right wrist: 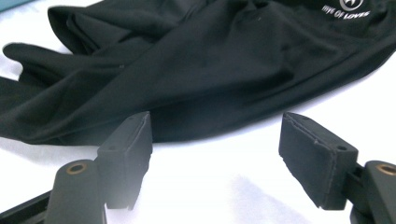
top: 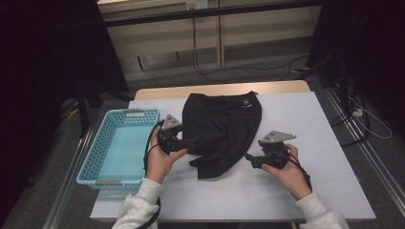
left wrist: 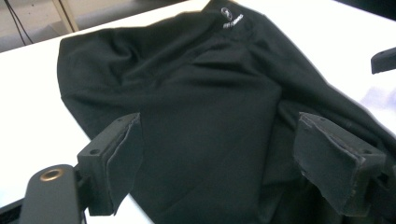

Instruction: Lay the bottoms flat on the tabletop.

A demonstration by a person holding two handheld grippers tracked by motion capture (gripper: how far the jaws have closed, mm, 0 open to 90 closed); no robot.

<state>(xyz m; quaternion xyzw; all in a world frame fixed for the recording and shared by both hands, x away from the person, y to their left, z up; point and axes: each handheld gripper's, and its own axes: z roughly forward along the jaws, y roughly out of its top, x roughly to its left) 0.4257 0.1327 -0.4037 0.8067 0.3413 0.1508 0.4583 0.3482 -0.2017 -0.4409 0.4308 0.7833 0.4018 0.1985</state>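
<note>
Between your two grippers the black garment (top: 223, 128) lies rumpled on the table (top: 286, 191), unfolded and outside the basket (top: 117, 143): your left gripper (left wrist: 219, 154) gapes over its edge, your right gripper (right wrist: 217, 149) spread just short, gripping nothing.

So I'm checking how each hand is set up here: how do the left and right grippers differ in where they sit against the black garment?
The left gripper is at the black garment, its open jaws standing over the cloth's left edge; the right gripper has open jaws on bare white table, just short of the cloth's hem. The left one lies beside the blue basket; the right one is far from it. Neither grips cloth.
</note>
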